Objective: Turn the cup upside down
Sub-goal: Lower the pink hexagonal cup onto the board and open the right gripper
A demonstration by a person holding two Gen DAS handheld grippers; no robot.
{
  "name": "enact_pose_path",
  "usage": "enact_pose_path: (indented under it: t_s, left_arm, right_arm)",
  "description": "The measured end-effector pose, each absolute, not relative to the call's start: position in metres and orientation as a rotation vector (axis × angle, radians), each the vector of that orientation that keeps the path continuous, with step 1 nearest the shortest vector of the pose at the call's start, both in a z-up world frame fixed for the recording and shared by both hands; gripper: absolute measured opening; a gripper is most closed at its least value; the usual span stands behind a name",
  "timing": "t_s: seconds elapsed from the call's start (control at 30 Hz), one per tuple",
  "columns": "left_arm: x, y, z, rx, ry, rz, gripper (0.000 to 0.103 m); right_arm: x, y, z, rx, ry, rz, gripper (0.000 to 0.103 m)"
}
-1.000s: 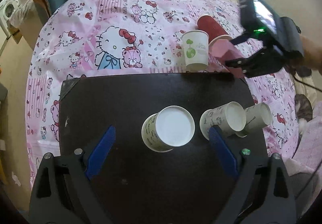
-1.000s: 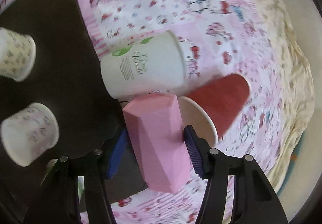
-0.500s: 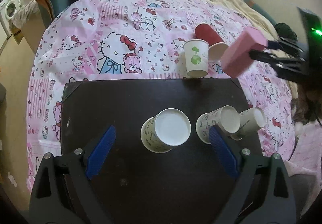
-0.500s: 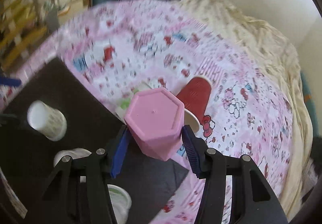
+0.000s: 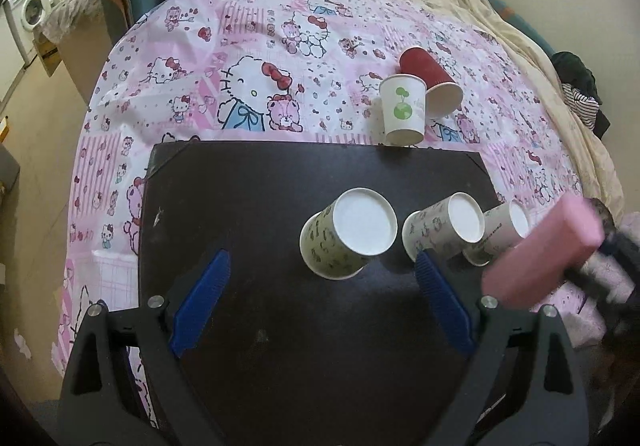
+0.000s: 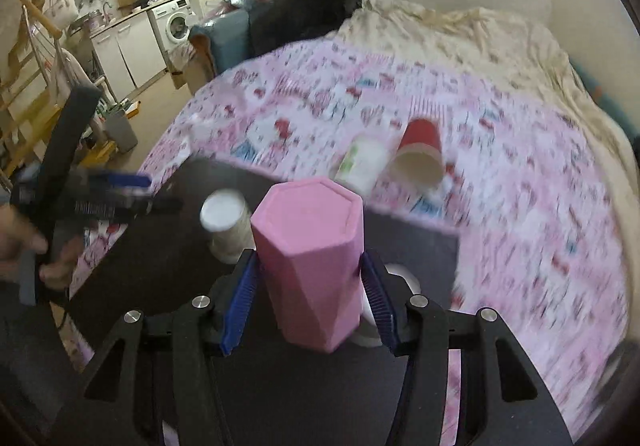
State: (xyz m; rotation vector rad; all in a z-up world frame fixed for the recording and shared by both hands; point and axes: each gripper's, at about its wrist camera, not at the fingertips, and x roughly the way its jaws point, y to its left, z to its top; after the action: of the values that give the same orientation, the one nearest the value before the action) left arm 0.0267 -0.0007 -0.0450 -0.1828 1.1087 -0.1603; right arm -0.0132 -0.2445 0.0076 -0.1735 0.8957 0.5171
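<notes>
Desk (image 5: 248,205): dark top laid over a pink cartoon-print bedspread (image 5: 224,57). On desk, three paper cups in a row, all inverted, bases up: green-print cup (image 5: 348,234) in the middle, pink-print cup (image 5: 444,232) just beside it, third white cup (image 5: 500,232) touching that one at the desk's right edge. On bedspread beyond the far edge: white cup with green logo (image 5: 402,107), rim up; red cup (image 5: 430,79) on its side touching it, mouth toward the camera. Right tongs (image 6: 310,286): pinching pink hexagonal cup (image 6: 310,258) by its sides, above desk's right edge, over the row of cups; long axis tilted, closed base away from the tongs, mouth toward them. Left tongs (image 5: 320,282): spread wide, nothing between, above desk's near side, green-print cup just ahead. Hand (image 6: 24,246) gripping left tongs' handle.
</notes>
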Motion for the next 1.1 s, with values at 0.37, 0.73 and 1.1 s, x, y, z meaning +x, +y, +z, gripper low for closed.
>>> enact_pose_path:
  t_s: [0.37,0.73,1.1]
  left_arm:
    - [0.023,-0.006,-0.047,-0.160,1.108,-0.164,0.092]
    - [0.023,-0.010,-0.049,-0.149,1.116,-0.173,0.092]
    - [0.020,-0.008,-0.044,-0.164,1.146,-0.189,0.092]
  right_arm:
    - [-0.042,-0.228,-0.047,-0.131,0.946,0.492,0.054]
    - [-0.064,-0.236,-0.056,-0.161,1.009,0.480,0.054]
    - [-0.071,-0.254,-0.029,-0.047,0.965,0.490,0.083]
